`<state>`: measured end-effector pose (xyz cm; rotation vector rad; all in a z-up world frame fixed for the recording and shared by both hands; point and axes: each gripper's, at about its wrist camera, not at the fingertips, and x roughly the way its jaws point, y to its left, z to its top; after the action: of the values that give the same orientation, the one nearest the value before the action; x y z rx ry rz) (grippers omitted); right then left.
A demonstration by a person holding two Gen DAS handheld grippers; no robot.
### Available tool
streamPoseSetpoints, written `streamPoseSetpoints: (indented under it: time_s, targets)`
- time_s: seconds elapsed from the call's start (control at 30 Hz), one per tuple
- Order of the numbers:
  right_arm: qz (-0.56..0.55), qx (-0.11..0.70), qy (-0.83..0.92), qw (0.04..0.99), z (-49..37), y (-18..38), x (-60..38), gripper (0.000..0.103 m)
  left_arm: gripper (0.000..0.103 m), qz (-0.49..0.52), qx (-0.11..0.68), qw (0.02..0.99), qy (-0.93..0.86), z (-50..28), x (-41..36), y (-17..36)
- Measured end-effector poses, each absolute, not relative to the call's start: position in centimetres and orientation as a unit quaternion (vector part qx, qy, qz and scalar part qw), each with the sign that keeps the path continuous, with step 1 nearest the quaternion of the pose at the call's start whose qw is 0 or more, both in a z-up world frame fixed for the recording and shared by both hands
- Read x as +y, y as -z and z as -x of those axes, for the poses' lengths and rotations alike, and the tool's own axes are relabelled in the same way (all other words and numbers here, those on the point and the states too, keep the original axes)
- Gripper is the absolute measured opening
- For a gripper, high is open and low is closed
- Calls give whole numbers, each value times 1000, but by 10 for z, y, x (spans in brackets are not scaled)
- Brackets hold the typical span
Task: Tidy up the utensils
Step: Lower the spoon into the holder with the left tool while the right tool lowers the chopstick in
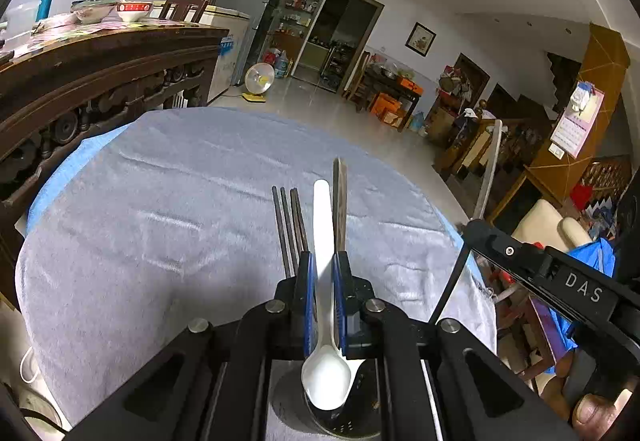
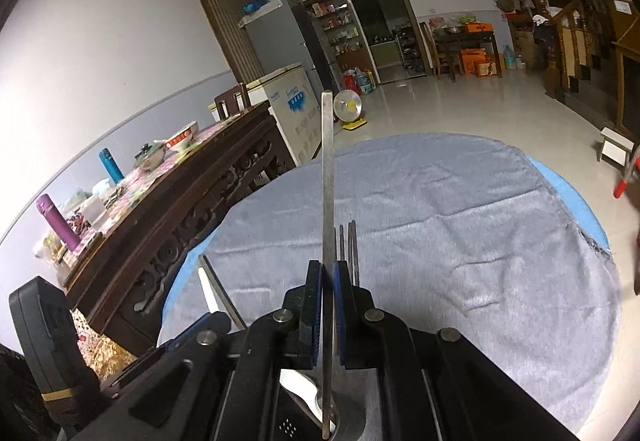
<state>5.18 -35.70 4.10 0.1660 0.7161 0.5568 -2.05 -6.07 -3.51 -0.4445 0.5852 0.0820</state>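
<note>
My left gripper is shut on a white plastic spoon, its bowl hanging over a perforated metal utensil holder at the bottom edge. Dark chopsticks and another pair stand up from the holder beside the spoon. My right gripper is shut on a flat metal utensil handle that reaches down into the same holder. More chopsticks stand just right of it. The white spoon and the left gripper's body show at the lower left of the right wrist view.
A round table with a grey cloth over blue lies ahead. A carved dark wooden table with bowls and bottles stands to the left. The right gripper's body is at the right of the left wrist view. Tiled floor lies beyond.
</note>
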Motion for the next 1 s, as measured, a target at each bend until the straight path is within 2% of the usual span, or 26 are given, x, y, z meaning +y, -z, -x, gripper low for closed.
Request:
streamPoseSetpoints:
  time_s: [1.0]
  targets:
    - [-56,372,-287,881,-11,-9,-362,7,10,189,321,928,4,37,-76,45]
